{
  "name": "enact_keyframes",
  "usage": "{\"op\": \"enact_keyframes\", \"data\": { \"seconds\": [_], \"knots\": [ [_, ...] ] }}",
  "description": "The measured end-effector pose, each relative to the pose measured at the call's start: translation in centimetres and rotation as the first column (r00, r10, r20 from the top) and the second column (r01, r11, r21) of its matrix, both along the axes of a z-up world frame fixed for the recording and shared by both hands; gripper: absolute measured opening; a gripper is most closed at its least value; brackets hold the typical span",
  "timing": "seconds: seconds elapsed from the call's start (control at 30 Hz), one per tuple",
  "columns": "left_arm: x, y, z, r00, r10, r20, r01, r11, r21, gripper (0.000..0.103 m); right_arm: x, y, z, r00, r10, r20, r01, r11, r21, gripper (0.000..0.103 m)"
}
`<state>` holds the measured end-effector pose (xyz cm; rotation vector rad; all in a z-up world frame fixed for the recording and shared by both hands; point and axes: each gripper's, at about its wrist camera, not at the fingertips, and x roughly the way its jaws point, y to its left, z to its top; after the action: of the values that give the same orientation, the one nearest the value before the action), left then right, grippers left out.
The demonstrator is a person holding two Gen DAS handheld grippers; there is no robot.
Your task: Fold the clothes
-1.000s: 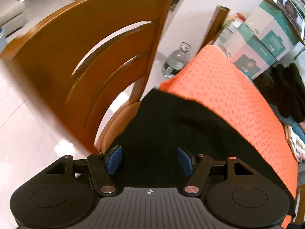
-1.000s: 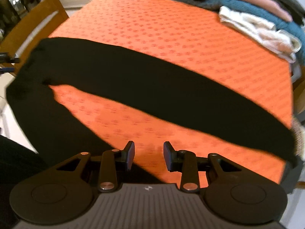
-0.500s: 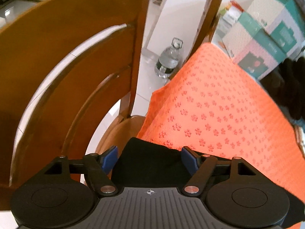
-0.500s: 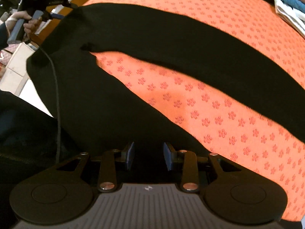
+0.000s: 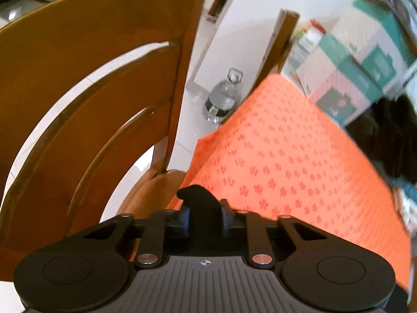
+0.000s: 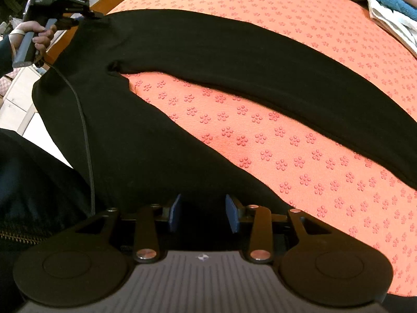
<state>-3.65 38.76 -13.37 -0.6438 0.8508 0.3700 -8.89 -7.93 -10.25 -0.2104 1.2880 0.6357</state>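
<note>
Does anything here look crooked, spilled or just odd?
Nothing is spilled or torn. The black garment lies splayed in a V on the orange tablecloth, one side hanging over the table edge. The left gripper pinches a corner of it; the right gripper is open above the fabric. A water bottle stands on the floor.

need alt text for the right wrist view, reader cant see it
A black garment lies spread in a V across an orange flower-print tablecloth, seen over the open right gripper above its near edge. At upper left, a hand holds the left gripper at the garment's far corner; folded clothes sit at upper right.
</note>
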Motion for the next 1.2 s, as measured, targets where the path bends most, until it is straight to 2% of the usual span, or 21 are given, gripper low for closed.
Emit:
{"op": "enact_keyframes", "data": {
  "seconds": [0.07, 0.23, 0.33, 0.37, 0.43, 0.47, 0.5, 0.67, 0.87, 1.07, 1.2],
  "knots": [
    [-0.2, 0.3, 0.4, 0.999, 0.036, 0.017, -0.036, 0.999, 0.017, 0.021, -0.1, -0.1, 0.0, 1.000, -0.001, 0.003, 0.001, 1.000, -0.003, 0.043],
    [0.3, 1.2, -0.1, 0.996, 0.090, -0.008, -0.090, 0.995, 0.041, 0.021, -0.3, -0.5, 0.1, 1.000, -0.011, 0.014, 0.011, 1.000, -0.009, 0.043],
    [0.5, 1.1, 0.4, 0.996, 0.083, -0.016, -0.083, 0.996, 0.044, 0.026, -0.4, -0.8, 0.1, 0.999, -0.027, 0.019, 0.027, 1.000, -0.016, 0.043],
    [0.5, 1.1, 0.5, 0.997, 0.081, -0.019, -0.080, 0.996, 0.045, 0.033, -0.4, -1.0, 0.1, 0.999, -0.035, 0.019, 0.036, 0.999, -0.017, 0.043],
    [0.7, 1.0, 0.8, 0.997, 0.077, -0.024, -0.075, 0.996, 0.046, 0.052, -0.4, -1.4, 0.2, 0.998, -0.062, 0.026, 0.063, 0.998, -0.017, 0.043],
    [0.8, 1.0, 0.9, 0.997, 0.074, -0.026, -0.073, 0.996, 0.047, 0.064, -0.5, -1.7, 0.3, 0.996, -0.078, 0.032, 0.079, 0.997, -0.018, 0.043],
    [0.8, 1.0, 1.1, 0.997, 0.072, -0.028, -0.070, 0.996, 0.048, 0.068, -0.5, -2.0, 0.5, 0.995, -0.095, 0.037, 0.095, 0.995, -0.019, 0.043],
    [-0.1, 0.0, 3.3, 1.000, 0.006, -0.025, -0.005, 0.999, 0.049, 0.070, -0.5, -3.4, 1.1, 0.983, -0.170, 0.066, 0.171, 0.985, -0.008, 0.043],
    [-3.4, -2.2, 4.3, 0.994, -0.077, -0.079, 0.082, 0.994, 0.065, 0.070, 0.4, -5.0, 1.7, 0.966, -0.234, 0.108, 0.235, 0.972, 0.004, 0.044],
    [-7.6, -4.2, 3.9, 0.984, -0.118, -0.136, 0.126, 0.991, 0.052, 0.070, 3.9, -5.6, 2.3, 0.972, -0.179, 0.153, 0.181, 0.983, -0.001, 0.044],
    [-10.2, -5.5, 3.0, 0.978, -0.133, -0.163, 0.141, 0.989, 0.036, 0.070, 7.6, -5.1, 2.8, 0.975, -0.122, 0.186, 0.125, 0.992, -0.006, 0.044]
  ]
}}
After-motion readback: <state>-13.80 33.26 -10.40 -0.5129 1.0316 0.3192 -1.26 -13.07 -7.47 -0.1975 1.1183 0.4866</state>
